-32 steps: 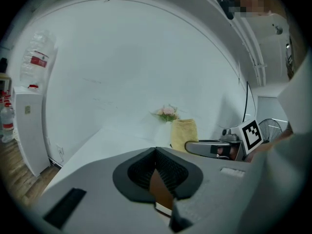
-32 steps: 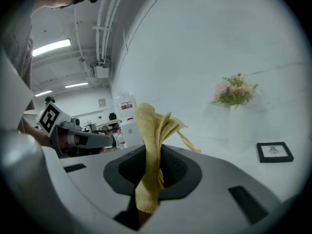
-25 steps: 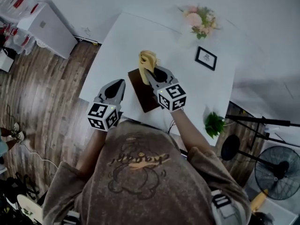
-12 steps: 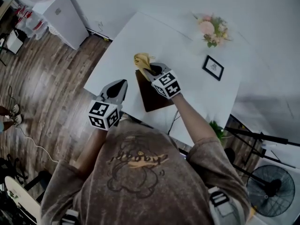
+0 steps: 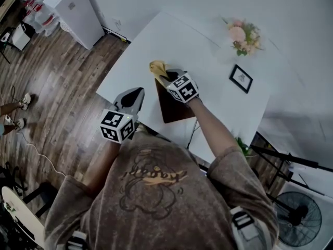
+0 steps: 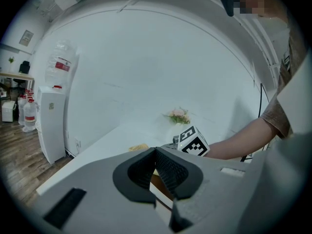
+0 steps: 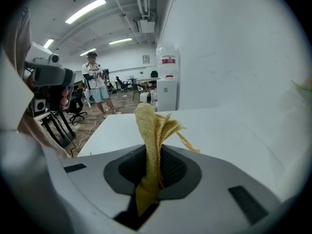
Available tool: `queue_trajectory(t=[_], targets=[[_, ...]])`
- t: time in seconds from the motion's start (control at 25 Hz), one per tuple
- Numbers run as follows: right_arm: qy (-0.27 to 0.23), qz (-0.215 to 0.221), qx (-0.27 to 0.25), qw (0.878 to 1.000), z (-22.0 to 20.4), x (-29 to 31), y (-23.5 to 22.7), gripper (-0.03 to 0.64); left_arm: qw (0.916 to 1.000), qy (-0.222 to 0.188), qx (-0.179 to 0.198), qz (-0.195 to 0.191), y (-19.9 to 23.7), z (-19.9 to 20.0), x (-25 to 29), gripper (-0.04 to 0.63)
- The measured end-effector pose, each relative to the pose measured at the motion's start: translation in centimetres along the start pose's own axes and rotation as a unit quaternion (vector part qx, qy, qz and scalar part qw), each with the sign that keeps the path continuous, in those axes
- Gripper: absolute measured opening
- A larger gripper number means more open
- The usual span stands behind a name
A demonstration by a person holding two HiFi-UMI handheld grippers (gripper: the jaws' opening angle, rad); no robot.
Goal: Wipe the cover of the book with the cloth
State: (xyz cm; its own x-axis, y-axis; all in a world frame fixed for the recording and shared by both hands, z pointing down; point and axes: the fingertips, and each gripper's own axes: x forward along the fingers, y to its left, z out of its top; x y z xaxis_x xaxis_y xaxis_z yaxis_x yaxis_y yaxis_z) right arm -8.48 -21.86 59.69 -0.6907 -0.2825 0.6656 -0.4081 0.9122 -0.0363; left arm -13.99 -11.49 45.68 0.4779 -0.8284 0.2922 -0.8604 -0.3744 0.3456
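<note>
Your right gripper (image 7: 155, 167) has its ribbed jaws pinched tight on the folded yellow terry cloth (image 7: 152, 130), which stands up floppy between them. Press its loose end flat and drag it along the smooth, dark brown rectangular book (image 5: 171, 105), which lies centre-frame on the white table (image 5: 156, 40). Your left gripper (image 6: 155, 172), lower left in the head view, is closed on nothing; it could steady the book.

The person wears a brown short-sleeved T-shirt (image 5: 156, 202) with a printed figure. The left gripper (image 5: 138, 91) and right gripper (image 5: 163, 76) are grey, each bearing a black-and-white marker cube (image 5: 117, 126).
</note>
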Motion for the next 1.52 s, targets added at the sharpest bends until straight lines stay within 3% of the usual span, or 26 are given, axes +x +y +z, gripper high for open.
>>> queue_trajectory(t=[0.2, 0.52, 1.52], targets=[[0.004, 0.016, 0.023, 1.0, 0.0, -0.3, 0.4, 0.061, 0.9999, 0.006, -0.004, -0.008, 0.0, -0.5, 0.0, 0.003], [0.021, 0.028, 0.01, 0.999, -1.6, -1.6, 1.4, 0.061, 0.9995, 0.015, 0.001, -0.029, -0.8, -0.7, 1.5, 0.003], [0.041, 0.091, 0.049, 0.994, -8.4, -8.4, 7.8, 0.06, 0.9969, 0.029, 0.017, -0.071, -3.3, -0.8, 4.0, 0.003]])
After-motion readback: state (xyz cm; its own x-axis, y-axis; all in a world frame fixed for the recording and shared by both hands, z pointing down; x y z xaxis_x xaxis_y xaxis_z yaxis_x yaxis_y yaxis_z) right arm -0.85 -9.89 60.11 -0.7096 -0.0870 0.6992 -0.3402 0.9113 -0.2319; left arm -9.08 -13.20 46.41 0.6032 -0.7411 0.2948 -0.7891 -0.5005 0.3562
